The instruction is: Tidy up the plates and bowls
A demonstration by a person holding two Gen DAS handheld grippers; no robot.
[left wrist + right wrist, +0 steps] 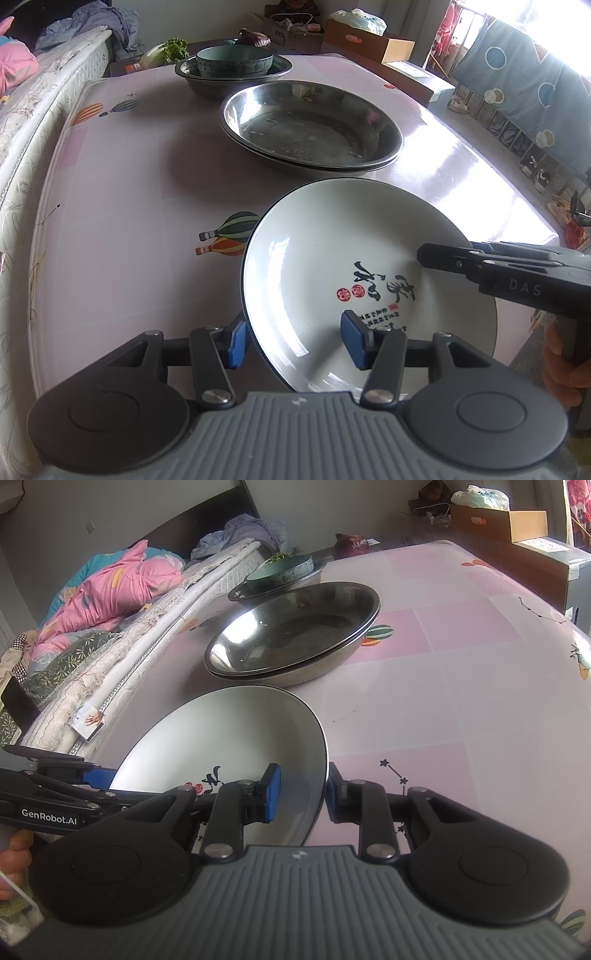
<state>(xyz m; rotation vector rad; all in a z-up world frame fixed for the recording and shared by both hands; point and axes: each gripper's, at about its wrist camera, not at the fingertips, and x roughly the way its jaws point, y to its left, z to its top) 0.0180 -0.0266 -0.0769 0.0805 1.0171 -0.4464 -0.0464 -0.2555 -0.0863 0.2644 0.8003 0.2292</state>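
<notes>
A white plate [332, 258] with a dark rim and black calligraphy sits low over the pink table between both grippers. My left gripper [295, 343] stands open astride its near-left rim, one blue pad outside, the other well inside, with a gap. My right gripper [301, 794] is shut on the plate [229, 738] at the opposite rim, and its dark fingers [443, 256] reach in from the right. Beyond lie two stacked steel plates [310, 125]. A teal bowl [234, 61] sits in a steel basin [192, 70] farther back.
A mattress and bedding [110, 590] run along the table's left side. Cardboard boxes [369, 40], a cabbage [162, 53] and a dark red vegetable [255, 37] sit past the far edge. The table's right edge [535, 206] drops to the floor.
</notes>
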